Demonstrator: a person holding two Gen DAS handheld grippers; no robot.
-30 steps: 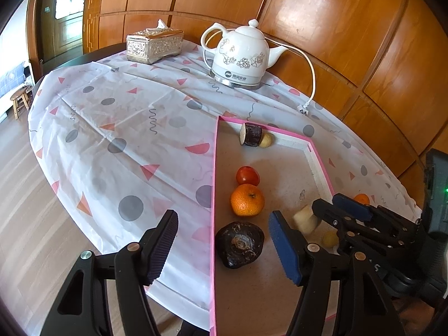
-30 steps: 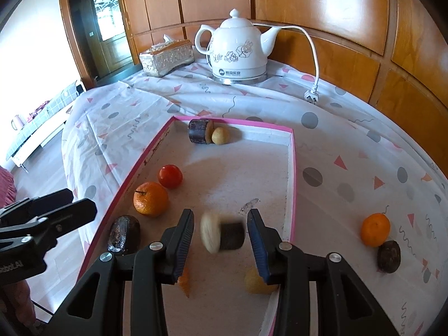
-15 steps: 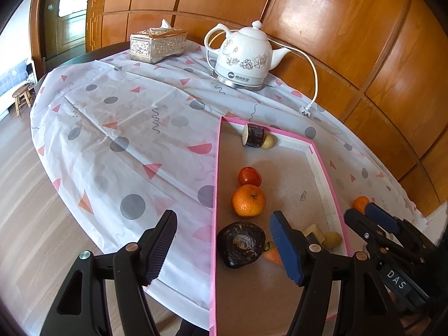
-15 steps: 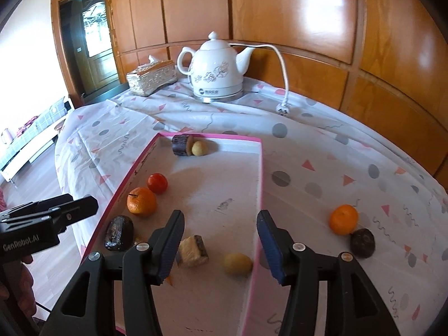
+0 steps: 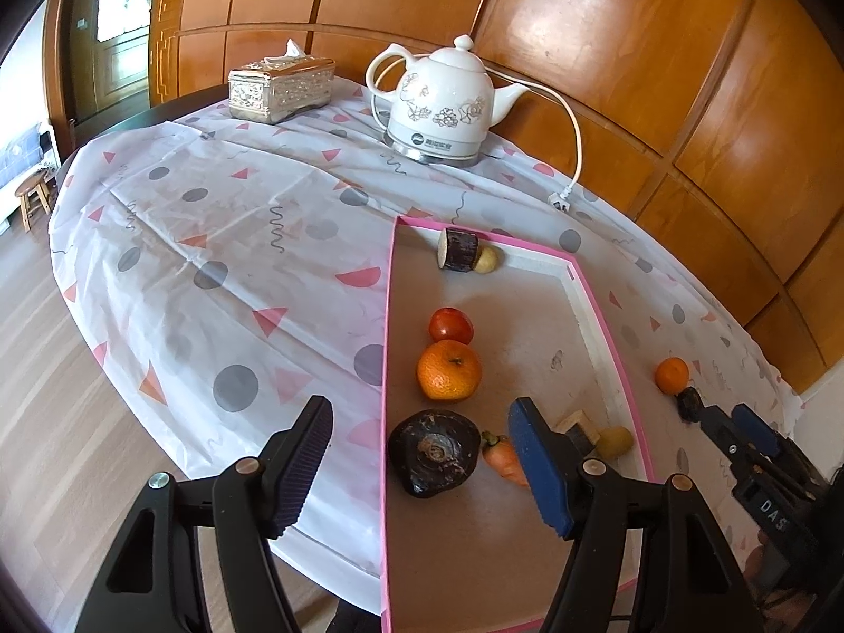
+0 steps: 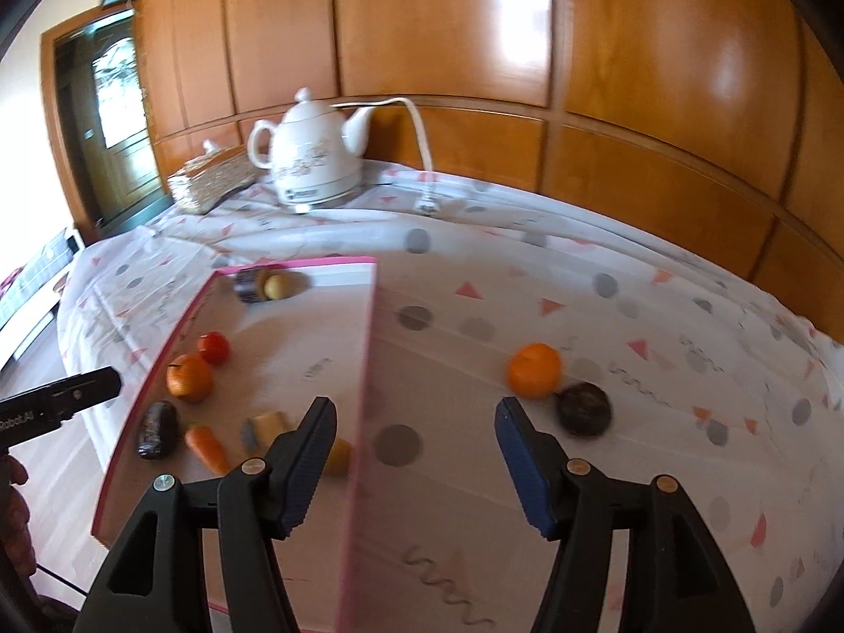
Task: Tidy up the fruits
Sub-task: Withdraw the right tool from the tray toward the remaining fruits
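A pink-rimmed tray point(image 5: 606, 327) holds an orange point(image 5: 448, 370), a tomato point(image 5: 450, 325), a dark round fruit point(image 5: 433, 452), a carrot point(image 5: 504, 458), a cut chunk point(image 5: 580, 427) and a small yellow fruit point(image 5: 614, 442). My left gripper point(image 5: 419, 406) hovers open over the tray's near left part, pads clear of the dark fruit. My right gripper point(image 6: 415, 406) is over the cloth just right of the tray rim point(image 6: 364, 369), jaws opening and empty. Ahead to its right lie a second orange point(image 6: 533, 369) and a second dark fruit point(image 6: 584, 410).
A white kettle point(image 5: 440, 105) with its cord and plug stands at the back of the round table, a silver tissue box point(image 5: 279, 85) to its left. A dark cut piece point(image 5: 458, 256) lies at the tray's far end. Wooden wall panels close the back.
The right gripper let the cut chunk go into the tray, widened its jaws and swung right, out over the cloth. The left gripper stayed where it was.
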